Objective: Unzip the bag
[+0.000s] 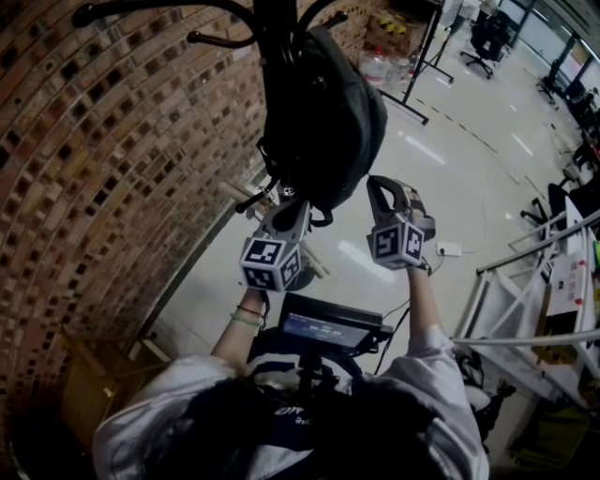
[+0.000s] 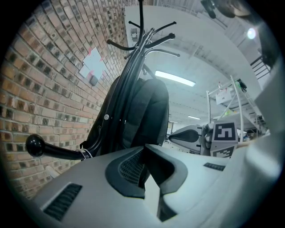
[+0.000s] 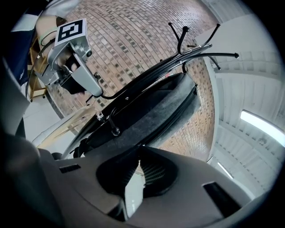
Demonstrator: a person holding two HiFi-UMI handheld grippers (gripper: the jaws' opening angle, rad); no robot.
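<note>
A black backpack (image 1: 323,112) hangs from a black coat rack (image 1: 141,9) beside a brick wall. My left gripper (image 1: 281,202) is at the bag's bottom edge. In the left gripper view its jaws (image 2: 144,149) are closed, with dark bag fabric (image 2: 142,111) pinched at their tips. My right gripper (image 1: 378,187) is against the bag's lower right side. In the right gripper view its tips (image 3: 140,159) meet at the grey zipper edge of the bag (image 3: 156,111), nipping a small pull that barely shows. The left gripper's marker cube (image 3: 71,31) shows beyond the bag.
The brick wall (image 1: 94,141) runs along the left, with a wooden crate (image 1: 94,375) at its foot. Metal frames and racks (image 1: 525,281) stand at the right, and office chairs (image 1: 487,37) stand far off on the shiny floor. The rack's hooks (image 3: 196,49) spread above the bag.
</note>
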